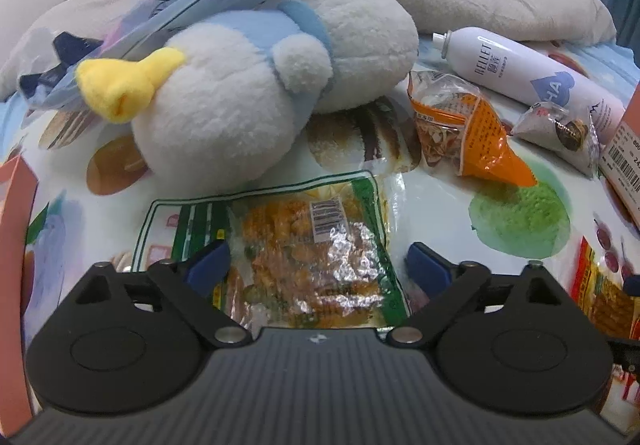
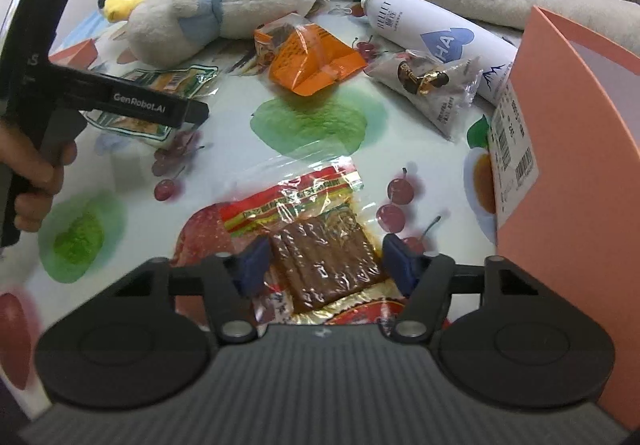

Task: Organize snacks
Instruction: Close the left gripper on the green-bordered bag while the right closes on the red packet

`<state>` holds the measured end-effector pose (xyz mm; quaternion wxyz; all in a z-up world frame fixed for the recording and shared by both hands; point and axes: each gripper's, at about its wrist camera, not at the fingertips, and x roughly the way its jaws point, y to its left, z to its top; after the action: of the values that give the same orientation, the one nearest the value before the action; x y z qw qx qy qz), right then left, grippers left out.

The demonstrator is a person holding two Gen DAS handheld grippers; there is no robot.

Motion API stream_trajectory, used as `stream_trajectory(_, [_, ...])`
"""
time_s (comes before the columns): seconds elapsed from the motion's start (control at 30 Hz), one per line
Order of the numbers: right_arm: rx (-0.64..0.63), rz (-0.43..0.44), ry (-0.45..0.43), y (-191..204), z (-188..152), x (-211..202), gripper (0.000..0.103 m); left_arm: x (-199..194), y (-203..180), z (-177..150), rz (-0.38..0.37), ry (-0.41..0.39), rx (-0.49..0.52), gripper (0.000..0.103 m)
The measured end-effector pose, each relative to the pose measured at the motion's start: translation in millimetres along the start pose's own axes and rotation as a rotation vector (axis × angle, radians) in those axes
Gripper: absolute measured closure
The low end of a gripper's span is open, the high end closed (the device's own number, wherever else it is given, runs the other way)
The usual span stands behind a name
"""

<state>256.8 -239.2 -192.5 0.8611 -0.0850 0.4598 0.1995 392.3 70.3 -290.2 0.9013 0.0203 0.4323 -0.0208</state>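
On the fruit-print sheet (image 2: 312, 125), the pink box (image 2: 576, 181) at the right shows no contents, while the left gripper (image 1: 318, 265) stands open astride the green-edged snack packet (image 1: 304, 245) and the right gripper (image 2: 324, 263), also open, straddles the red-topped snack packet (image 2: 316, 245), both packets lengthwise away from the cameras.

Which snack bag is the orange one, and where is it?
The orange snack bag lies crumpled beside the plush duck, left of the grey bag. The other packets are green-edged or red-and-yellow.
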Motion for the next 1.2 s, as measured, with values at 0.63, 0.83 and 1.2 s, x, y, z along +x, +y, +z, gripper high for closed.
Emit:
stream_trajectory(0.63, [-0.036, 0.04, 0.027, 47.4, -66.8, -58.0, 0.043, -70.4, -13.5, -58.8, 0.005, 0.029, -0.024, 0.039])
stream_trajectory(0.83, [-0.035, 0.043, 0.026, 56.0, -87.3, -74.5, 0.043, -100.2, -28.3, -85.0, -0.023, 0.046, -0.025, 0.047])
stream_trajectory(1.2, [0.053, 0.051, -0.024, 48.8, -107.2, -102.5, 0.033, -144.7, -61.3, -126.5, -0.129, 0.064, -0.023, 0.051])
